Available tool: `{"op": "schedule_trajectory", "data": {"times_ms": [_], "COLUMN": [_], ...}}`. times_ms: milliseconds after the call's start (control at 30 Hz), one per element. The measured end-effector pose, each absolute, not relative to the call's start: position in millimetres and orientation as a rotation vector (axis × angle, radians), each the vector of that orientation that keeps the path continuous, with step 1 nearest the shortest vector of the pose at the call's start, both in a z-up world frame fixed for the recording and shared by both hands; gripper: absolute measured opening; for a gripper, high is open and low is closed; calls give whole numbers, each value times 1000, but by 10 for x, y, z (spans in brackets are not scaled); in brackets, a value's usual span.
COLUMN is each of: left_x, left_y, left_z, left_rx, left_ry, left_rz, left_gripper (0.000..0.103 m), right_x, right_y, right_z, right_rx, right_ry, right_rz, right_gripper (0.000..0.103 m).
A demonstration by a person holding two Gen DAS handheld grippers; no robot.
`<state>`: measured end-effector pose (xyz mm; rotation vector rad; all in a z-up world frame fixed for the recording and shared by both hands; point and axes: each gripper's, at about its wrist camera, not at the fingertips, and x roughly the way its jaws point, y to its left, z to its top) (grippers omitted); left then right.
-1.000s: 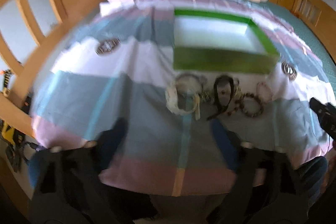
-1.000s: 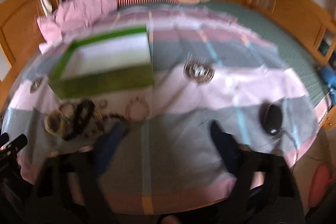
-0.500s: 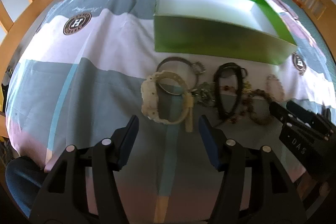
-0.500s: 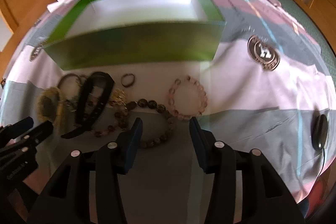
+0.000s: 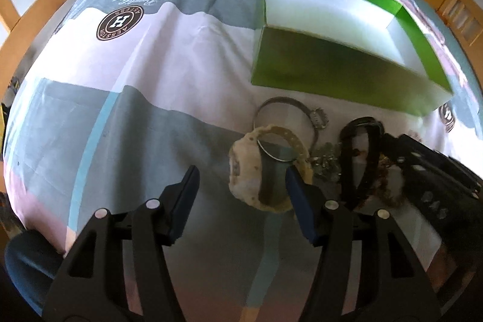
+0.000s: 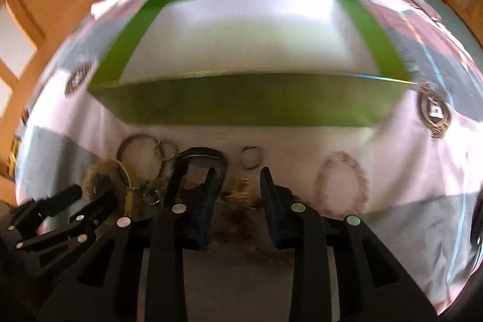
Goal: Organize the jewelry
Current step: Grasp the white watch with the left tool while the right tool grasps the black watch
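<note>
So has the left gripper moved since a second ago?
Yes. It has come forward and down toward the jewelry: the green box, fixed on the bed, now looms larger, and the cream bracelet lies just ahead of the open left gripper.

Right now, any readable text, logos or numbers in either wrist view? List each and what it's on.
"H", ringed by upside-down letters that look like "AESSTON": round badge printed on the bedsheet.
Cursive line above that badge: upside down, not legible.
Badge right of the green box: blurred, unreadable.
Right gripper body: white marks, too blurred to read.
Jewelry: no text seen.
</note>
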<state>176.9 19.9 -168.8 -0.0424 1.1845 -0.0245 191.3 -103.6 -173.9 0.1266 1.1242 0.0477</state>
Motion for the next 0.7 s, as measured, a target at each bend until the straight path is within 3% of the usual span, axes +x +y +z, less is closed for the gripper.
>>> {"op": "schedule_trajectory", "data": {"times_ms": [67,167,200,700], "left_x": [1790,1810,1813,1609], "left_y": [193,224,248,253], "left_z": [-1728,-1798,-1813,-1514], "left_rx": [-22,-37,-59,-51], "left_ry": [1191,1224,1231,1160], "left_rz": [-30,-41,-48,-61], "left_gripper": [56,23,20,18], "right_x": [1935,1874,1863,1561], "right_y": [-939,-921,-933,-1300], "right_z": [-1831,-1833,-1825,-1513], "right_rx": [71,35,32,-3], "right_ry": [1149,1119,1117,1036], "right_rz": [39,27,29,-44], "right_gripper": [29,17,16,16]}}
